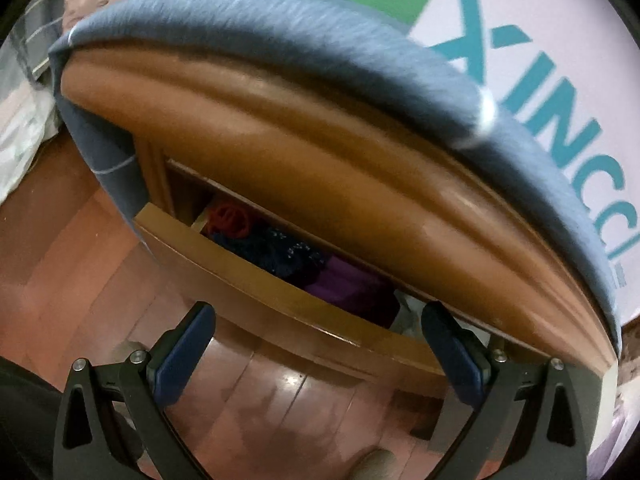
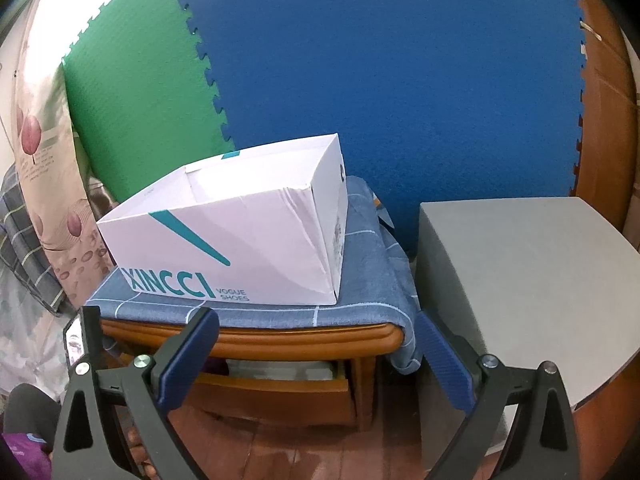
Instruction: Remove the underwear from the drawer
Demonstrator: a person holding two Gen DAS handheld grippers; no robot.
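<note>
Both the left gripper (image 1: pixel 318 322) and right gripper (image 2: pixel 318 334) are spread apart, empty. Underwear (image 1: pixel 280 244) (red, blue, purple) lies in the part-open drawer (image 1: pixel 256 276), overhung by the cloth-covered nightstand top (image 1: pixel 304 160); a shoebox (image 2: pixel 236 232) stands above.

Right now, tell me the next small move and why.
Probably ease the left hand-held gripper forward into the drawer toward the purple garment. Both grippers are open and empty, the drawer is already pulled out, and folded clothes show in the gap.
</note>
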